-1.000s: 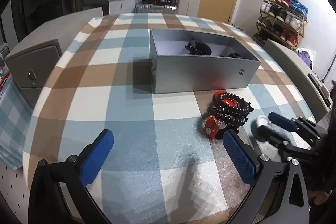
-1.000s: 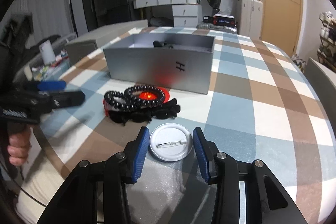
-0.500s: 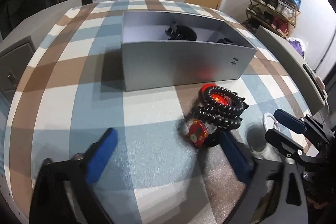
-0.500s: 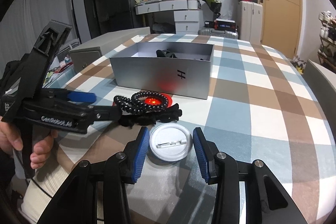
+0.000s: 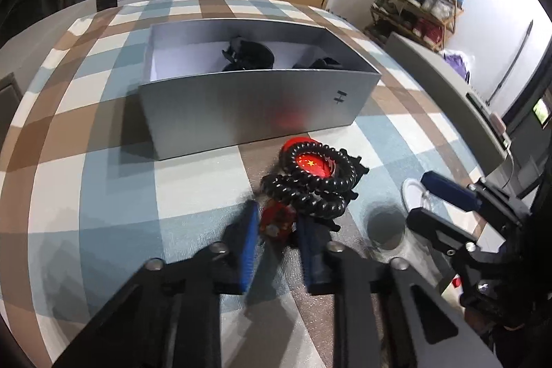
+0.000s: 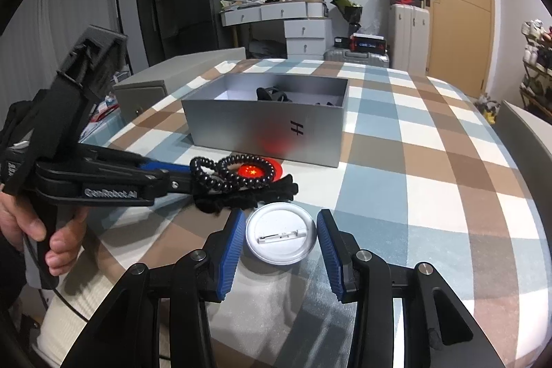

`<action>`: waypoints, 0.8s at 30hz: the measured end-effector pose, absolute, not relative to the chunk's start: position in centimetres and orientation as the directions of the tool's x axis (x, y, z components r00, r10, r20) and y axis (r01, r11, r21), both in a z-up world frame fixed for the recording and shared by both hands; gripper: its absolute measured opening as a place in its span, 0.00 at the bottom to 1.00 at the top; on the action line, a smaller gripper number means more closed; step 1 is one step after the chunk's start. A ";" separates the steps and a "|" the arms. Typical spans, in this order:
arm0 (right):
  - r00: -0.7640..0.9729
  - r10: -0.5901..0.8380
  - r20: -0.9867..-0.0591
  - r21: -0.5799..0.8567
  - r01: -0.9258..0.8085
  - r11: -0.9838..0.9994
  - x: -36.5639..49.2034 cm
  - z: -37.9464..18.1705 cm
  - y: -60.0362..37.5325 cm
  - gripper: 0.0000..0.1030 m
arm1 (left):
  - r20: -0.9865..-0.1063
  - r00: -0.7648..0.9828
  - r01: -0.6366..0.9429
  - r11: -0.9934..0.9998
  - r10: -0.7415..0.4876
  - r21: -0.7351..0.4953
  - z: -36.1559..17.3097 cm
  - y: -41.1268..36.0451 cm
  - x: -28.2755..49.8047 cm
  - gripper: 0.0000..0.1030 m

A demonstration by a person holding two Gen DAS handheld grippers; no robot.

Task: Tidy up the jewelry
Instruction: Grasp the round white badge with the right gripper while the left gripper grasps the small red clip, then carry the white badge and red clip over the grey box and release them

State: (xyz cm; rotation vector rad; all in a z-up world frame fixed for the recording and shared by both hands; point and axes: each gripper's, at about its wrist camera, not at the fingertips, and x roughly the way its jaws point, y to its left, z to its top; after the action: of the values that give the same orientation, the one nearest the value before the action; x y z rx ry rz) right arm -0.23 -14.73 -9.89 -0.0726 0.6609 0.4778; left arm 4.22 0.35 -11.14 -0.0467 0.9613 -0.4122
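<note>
The left gripper point(image 5: 277, 231) is pinching shut on the small red charm point(image 5: 277, 223) at 6 o'clock of the black bead pile point(image 5: 312, 186), so it's worth lifting slowly toward the silver box point(image 5: 255, 110) while the right gripper point(image 6: 277, 240) is sitting narrow-open around the white pin badge point(image 6: 281, 235).

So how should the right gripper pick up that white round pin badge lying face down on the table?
Grip the white badge across its rim, coming from above and the near side. It lies flat, pin clasp up, and the right gripper already straddles it, fingers at opposite edges. The thin rim probably needs a low pinch.
</note>
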 end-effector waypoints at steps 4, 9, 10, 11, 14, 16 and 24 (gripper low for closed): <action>0.693 0.417 -0.588 0.098 -0.451 0.887 -0.4 -9.2 -15.0 0.41 | -0.786 0.500 0.325 0.920 -0.364 -0.219 -10.9 0.5 4.0 0.14; 0.699 0.429 -0.572 0.115 -0.450 0.886 -0.4 -8.4 -15.2 0.41 | -0.775 0.533 0.320 0.929 -0.339 -0.187 -10.0 1.5 2.7 0.14; 0.697 0.436 -0.570 0.123 -0.452 0.884 -0.3 -8.4 -15.2 0.41 | -0.770 0.538 0.321 0.928 -0.343 -0.188 -9.7 1.8 2.2 0.14; 0.696 0.438 -0.568 0.131 -0.450 0.884 -0.2 -8.4 -15.3 0.41 | -0.770 0.542 0.315 0.931 -0.337 -0.186 -9.7 2.1 1.9 0.14; 0.689 0.443 -0.574 0.149 -0.443 0.884 0.0 -8.6 -15.4 0.41 | -0.762 0.557 0.278 0.939 -0.330 -0.203 -9.6 3.3 0.9 0.14; 0.685 0.448 -0.575 0.161 -0.442 0.883 0.0 -8.6 -15.4 0.41 | -0.753 0.570 0.254 0.942 -0.330 -0.220 -9.2 4.0 0.6 0.14; 0.703 0.475 -0.529 0.156 -0.470 0.869 0.7 -6.9 -15.2 0.41 | -0.663 0.653 0.255 0.931 -0.365 -0.261 -6.1 4.6 0.6 0.14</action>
State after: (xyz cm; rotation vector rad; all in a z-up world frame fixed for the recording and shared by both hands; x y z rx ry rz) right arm 0.67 -15.21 -6.89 0.0093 0.5917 0.5258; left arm 0.61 4.56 -6.07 -0.1496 0.7836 -0.3535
